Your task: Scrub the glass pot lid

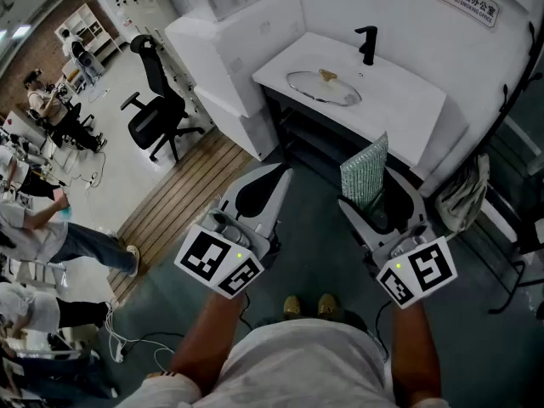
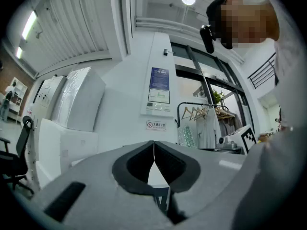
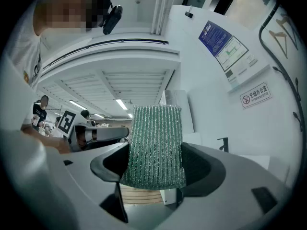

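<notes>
White counter (image 1: pixel 408 100) sits against the wall in a big open office, with dark floor under me and a wood strip (image 1: pixel 183 198) off past the left claw (image 1: pixel 274 177). That claw is pinched closed with nothing in it. The right claw (image 3: pixel 156 164) is clamped on a green scrub pad (image 3: pixel 156 147) that sticks up past its tips. Count: one glass lid (image 1: pixel 323 87), flat on the counter well ahead of both claws, one black tap (image 1: pixel 367 45) just behind it, one pad, and one office chair (image 1: pixel 157 109) far left.
</notes>
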Motion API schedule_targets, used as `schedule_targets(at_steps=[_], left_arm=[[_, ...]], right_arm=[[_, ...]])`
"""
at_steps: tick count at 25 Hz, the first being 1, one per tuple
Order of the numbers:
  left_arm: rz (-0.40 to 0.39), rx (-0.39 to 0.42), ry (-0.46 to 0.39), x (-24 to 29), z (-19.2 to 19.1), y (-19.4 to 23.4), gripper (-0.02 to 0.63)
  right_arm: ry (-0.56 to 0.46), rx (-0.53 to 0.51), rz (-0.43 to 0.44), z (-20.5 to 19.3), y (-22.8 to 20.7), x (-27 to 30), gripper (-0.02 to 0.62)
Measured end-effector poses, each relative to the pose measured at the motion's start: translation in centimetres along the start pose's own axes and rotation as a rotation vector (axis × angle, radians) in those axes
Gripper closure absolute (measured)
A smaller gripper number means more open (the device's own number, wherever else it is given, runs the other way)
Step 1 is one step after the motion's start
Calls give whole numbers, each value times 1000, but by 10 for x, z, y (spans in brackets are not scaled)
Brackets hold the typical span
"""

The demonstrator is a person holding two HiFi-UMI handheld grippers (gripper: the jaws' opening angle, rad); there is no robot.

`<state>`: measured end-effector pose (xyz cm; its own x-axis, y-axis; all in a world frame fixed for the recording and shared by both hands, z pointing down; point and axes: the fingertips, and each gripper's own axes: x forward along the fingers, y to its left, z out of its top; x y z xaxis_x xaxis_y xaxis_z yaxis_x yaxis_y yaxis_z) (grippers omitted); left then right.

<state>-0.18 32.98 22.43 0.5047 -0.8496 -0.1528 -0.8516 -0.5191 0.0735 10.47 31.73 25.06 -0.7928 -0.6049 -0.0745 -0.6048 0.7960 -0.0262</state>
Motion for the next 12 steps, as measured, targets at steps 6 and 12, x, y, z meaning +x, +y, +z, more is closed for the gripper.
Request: schedule_targets(at_steps=[6,12], left_arm=[[0,0,1,3,1,1,589],[6,0,5,10,-4,-1,589]], right_arm=[[-2,21,7,0,-2,2,258],[-20,57,7,-1,-13,-1,258]])
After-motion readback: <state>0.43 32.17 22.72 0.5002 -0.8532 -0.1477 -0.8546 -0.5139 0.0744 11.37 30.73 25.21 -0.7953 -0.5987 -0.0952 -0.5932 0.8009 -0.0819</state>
